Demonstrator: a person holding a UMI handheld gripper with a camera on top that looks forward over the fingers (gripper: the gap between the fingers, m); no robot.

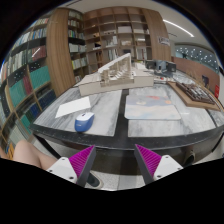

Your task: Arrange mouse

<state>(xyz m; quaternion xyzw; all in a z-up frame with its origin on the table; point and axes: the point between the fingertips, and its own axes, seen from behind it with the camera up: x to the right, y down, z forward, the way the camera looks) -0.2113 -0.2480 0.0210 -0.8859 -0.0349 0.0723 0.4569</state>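
Observation:
A small blue-and-white mouse (85,120) lies on the dark table (150,128), beyond and a little left of my left finger. My gripper (112,160) is held back over the table's near edge, well short of the mouse. Its two fingers with magenta pads (76,160) stand wide apart with nothing between them.
A white sheet (74,107) lies just behind the mouse. A pale mat (152,104) covers the middle of the table. A wooden model frame (117,71) stands at the back, a dark tray (192,94) at the right. Bookshelves (45,55) line the left wall.

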